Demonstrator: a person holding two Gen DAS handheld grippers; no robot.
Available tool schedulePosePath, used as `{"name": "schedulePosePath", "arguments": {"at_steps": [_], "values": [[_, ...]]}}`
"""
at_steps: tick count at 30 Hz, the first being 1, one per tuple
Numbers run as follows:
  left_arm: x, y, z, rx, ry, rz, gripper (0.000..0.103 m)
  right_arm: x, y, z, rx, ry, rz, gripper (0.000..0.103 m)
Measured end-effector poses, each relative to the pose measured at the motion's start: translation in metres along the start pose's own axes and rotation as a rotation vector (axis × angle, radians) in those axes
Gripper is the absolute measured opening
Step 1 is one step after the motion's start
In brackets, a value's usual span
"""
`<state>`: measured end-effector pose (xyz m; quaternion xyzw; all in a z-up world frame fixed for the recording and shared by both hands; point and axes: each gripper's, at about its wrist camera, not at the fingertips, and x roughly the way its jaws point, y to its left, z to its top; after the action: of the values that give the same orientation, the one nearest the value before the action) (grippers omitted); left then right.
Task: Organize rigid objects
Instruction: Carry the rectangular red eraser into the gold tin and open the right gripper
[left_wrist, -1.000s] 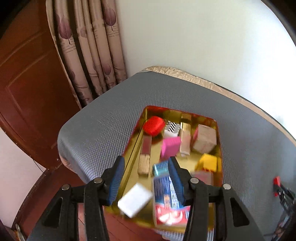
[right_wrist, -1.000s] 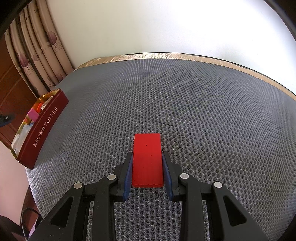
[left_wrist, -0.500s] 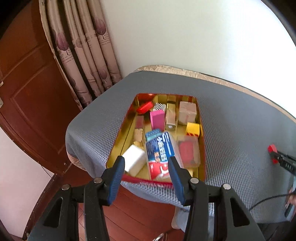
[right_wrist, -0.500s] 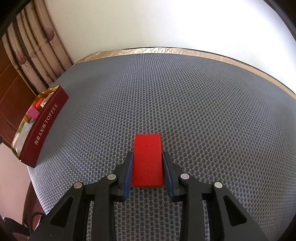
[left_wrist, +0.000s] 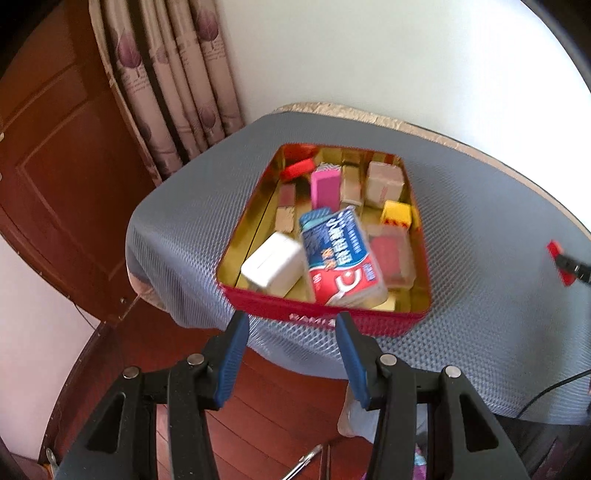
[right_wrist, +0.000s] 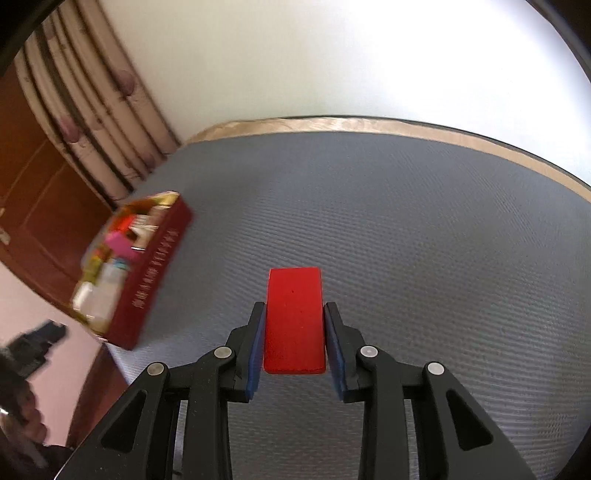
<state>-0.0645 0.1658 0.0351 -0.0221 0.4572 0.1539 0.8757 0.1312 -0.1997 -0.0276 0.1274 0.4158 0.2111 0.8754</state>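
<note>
Block first: one flat red block (right_wrist: 294, 320) is pinched between the two blue pads of the right claw (right_wrist: 294, 314), jaws closed snug on its long sides, held above the grey mesh-covered counter (right_wrist: 424, 229).

Off to the left on that same counter sits one red tin (left_wrist: 384, 326) with a gold inside, open on top, close to the counter's near-left edge. What I can count in it from the left wrist view: one white block (left_wrist: 272, 264) near-left, one blue-and-red toothpaste box (left_wrist: 340, 258) lying tilted across the middle, one pink block (left_wrist: 325, 189), one yellow cube (left_wrist: 396, 213), one small red piece (left_wrist: 296, 169) at the far-left corner, one pale cardboard-ish box (left_wrist: 384, 181) far right, plus a couple of tan bits I can't make out because of blur.

The left claw (left_wrist: 291, 328) hangs just short of the tin's near wall, jaws partly open, nothing between them.

One patterned curtain (left_wrist: 177, 81) and one brown wooden door (left_wrist: 55, 155) are behind, far-left.
</note>
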Motion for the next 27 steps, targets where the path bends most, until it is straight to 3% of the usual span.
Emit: {"name": "schedulePosePath", "arguments": {"at_steps": [11,18,27], "values": [[0.01,0.039,-0.006,-0.133,0.007,0.019,0.05,0.037,0.13,0.058,-0.098,0.055,0.225,0.029],[0.024,0.035,-0.01,-0.107,0.058,-0.009,0.05,0.095,0.207,0.077,-0.206,0.122,0.225,0.029],[0.043,0.04,-0.01,-0.127,0.123,-0.047,0.05,0.16,0.237,0.095,-0.267,0.182,0.2,0.029]]}}
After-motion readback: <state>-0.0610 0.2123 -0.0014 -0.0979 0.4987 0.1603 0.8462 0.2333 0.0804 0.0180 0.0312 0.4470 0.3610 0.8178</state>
